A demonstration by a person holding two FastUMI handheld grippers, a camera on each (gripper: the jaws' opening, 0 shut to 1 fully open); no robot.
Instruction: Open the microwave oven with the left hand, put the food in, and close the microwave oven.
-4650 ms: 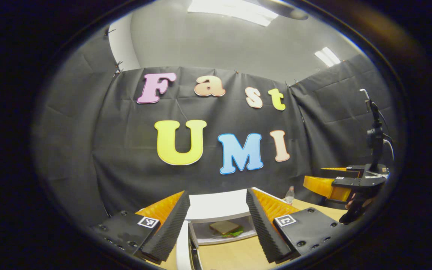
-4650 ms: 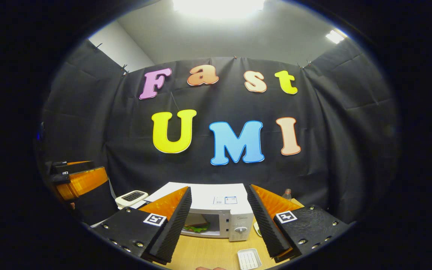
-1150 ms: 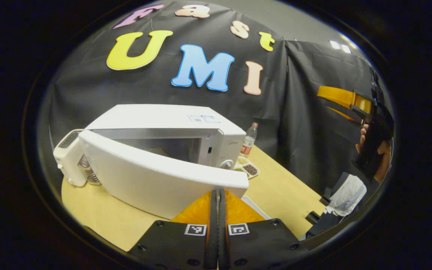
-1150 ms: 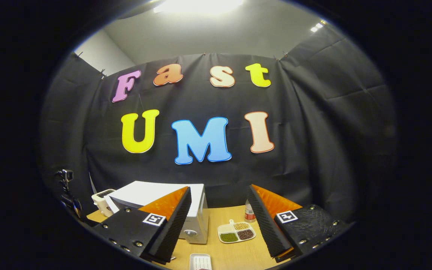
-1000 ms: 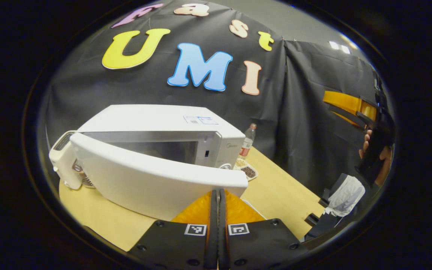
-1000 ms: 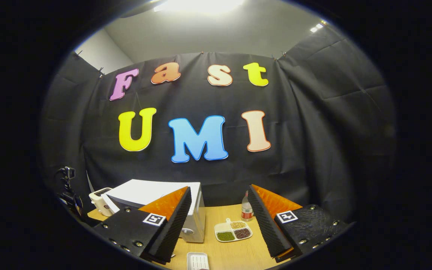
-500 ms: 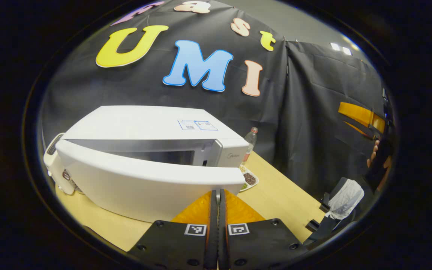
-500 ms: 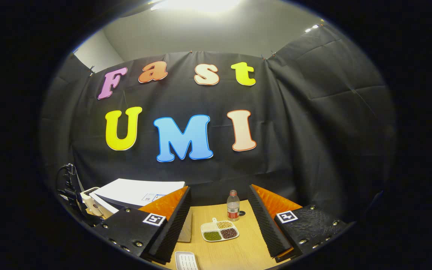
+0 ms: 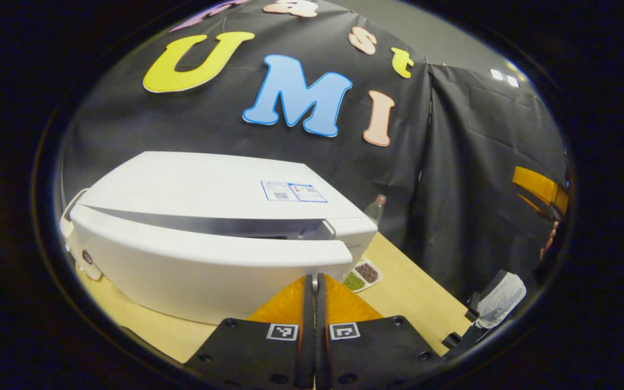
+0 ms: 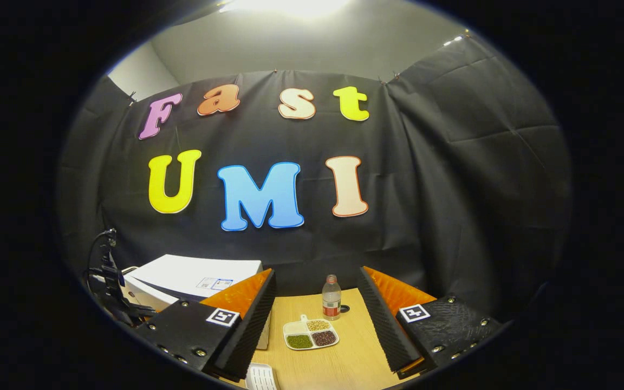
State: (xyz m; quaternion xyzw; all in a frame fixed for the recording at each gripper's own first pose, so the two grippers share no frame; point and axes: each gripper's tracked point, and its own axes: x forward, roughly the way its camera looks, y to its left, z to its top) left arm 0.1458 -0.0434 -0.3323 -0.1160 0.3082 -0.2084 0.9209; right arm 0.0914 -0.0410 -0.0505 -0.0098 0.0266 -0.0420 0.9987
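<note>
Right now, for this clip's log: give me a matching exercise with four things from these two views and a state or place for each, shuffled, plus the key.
Things
1. microwave door
2. left gripper
3. right gripper
4. plastic bottle

States or places
A. fingers spread wide apart
B. standing upright behind the divided snack tray
C. nearly closed, a narrow gap left
D. fingers pressed together, at the door's edge

Pairs: 1-C, 2-D, 3-A, 4-B

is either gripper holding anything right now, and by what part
Nothing is held. The left gripper is shut, its closed tips at the free edge of the microwave door, pushing rather than gripping. The right gripper is open with nothing between its fingers.
</note>
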